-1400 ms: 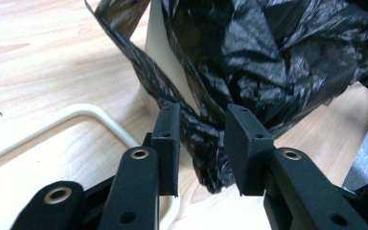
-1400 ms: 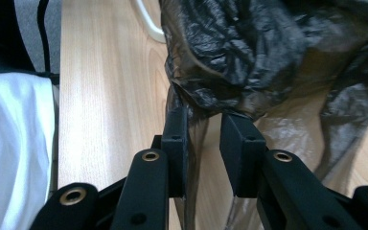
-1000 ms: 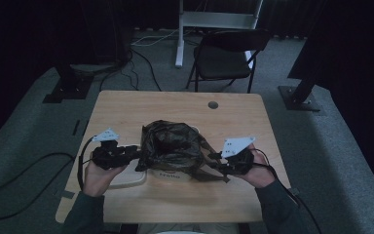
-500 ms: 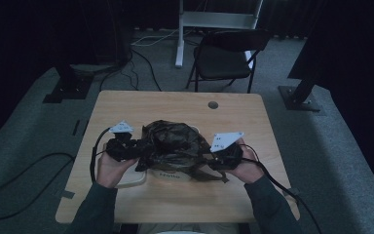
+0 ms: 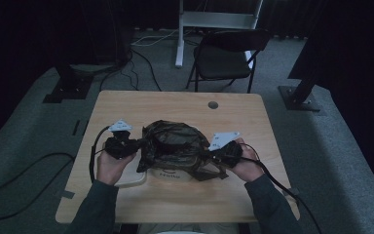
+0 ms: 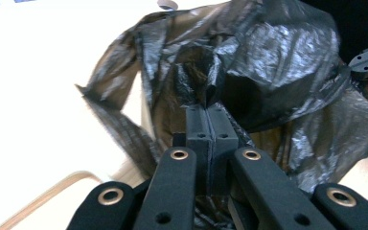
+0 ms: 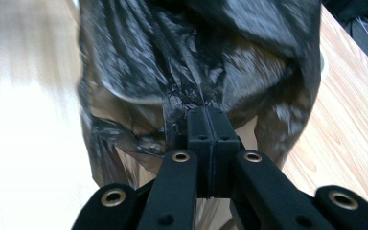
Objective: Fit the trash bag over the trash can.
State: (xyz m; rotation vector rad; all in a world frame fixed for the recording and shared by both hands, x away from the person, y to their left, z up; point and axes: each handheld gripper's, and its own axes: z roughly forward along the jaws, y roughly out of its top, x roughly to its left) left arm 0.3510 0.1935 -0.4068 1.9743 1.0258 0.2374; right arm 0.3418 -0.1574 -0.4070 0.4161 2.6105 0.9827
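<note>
Two grippers at work on one dark plastic bag (image 5: pixel 175 148), draped over a white container (image 5: pixel 168 174) at mid-tabletop (image 5: pixel 141 105). Left gripper (image 5: pixel 135 146): jaws pressed together, clamped on a bunched fold of the bag's film, just closed down onto it. Seen along those jaws in the left gripper view (image 6: pixel 206 112): pinched fold directly at the tips, rest of the crinkled bag (image 6: pixel 268 62) ballooning beyond and to the right of them, bright tabletop (image 6: pixel 38 72) off to their left, a pale curved rim (image 6: pixel 52 191) low beside them. Right gripper (image 5: pixel 213 155): jaws likewise tight together, also just closed, gripping a gathered strip of the same film. Along those jaws in the right gripper view (image 7: pixel 206 112): bag (image 7: pixel 196 52) rising straight ahead of the tips, wood grain of the tabletop (image 7: pixel 345 120) to their right. Bag stretched between both pairs of jaws, each gripper held in a hand (image 5: pixel 109 165) at opposite sides.
</note>
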